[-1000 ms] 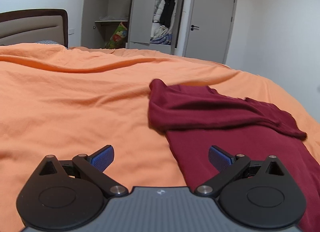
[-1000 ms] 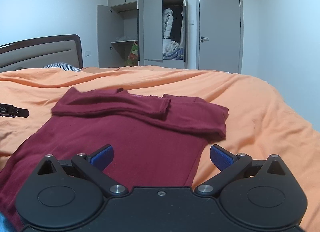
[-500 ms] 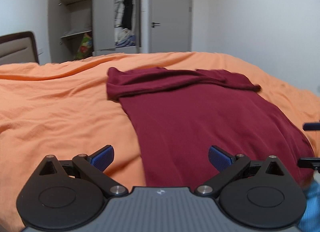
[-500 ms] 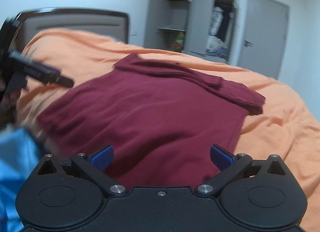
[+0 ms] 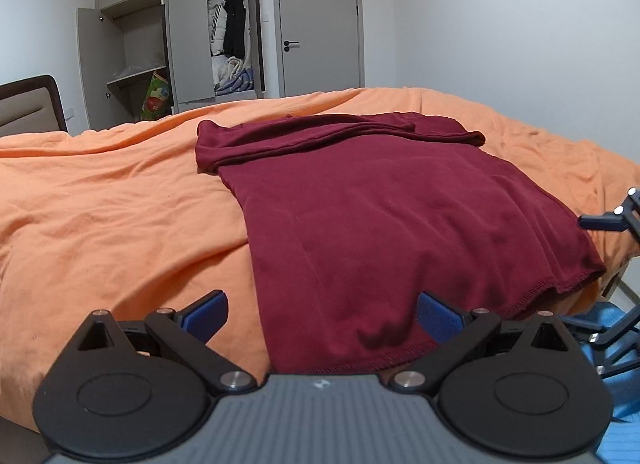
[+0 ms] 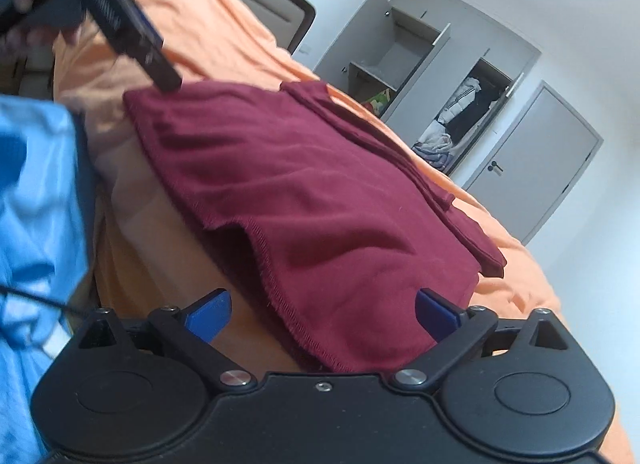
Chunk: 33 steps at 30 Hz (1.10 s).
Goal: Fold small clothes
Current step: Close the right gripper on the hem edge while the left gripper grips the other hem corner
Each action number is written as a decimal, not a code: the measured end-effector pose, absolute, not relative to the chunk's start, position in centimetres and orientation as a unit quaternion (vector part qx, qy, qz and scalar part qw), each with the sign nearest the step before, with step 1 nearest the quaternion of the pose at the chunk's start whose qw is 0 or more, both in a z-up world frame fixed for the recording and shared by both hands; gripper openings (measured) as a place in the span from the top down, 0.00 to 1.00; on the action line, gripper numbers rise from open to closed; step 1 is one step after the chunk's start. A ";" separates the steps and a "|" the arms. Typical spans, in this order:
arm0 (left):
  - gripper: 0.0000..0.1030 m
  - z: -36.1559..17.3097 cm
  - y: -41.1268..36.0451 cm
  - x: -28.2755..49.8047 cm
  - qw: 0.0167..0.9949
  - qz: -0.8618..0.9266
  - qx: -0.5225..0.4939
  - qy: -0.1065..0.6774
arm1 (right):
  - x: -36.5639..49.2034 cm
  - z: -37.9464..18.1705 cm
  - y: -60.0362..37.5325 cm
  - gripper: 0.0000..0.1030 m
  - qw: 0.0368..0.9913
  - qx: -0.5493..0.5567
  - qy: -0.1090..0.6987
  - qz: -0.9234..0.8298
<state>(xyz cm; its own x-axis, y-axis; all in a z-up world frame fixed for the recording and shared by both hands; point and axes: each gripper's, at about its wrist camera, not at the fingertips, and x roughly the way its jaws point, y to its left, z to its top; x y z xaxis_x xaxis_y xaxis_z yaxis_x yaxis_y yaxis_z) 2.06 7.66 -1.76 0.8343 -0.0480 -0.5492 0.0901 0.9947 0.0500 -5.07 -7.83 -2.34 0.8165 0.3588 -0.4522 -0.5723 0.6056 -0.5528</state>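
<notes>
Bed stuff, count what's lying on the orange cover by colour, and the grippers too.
Maroon garment: 1
Orange bed cover: 1
Grippers, both open, left gripper and right gripper: 2
Total: 4

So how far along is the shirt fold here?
Done: both sleeves lie folded across the top of the maroon shirt. In hand: nothing yet; the left gripper and right gripper sit open at its bottom hem. Left: folding the body on the orange bedspread.
</notes>
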 end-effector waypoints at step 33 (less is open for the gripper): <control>0.00 -3.1 1.9 1.6 0.957 -0.105 0.126 0.237 | -3.5 4.4 -8.8 0.88 0.919 -0.243 0.109 0.290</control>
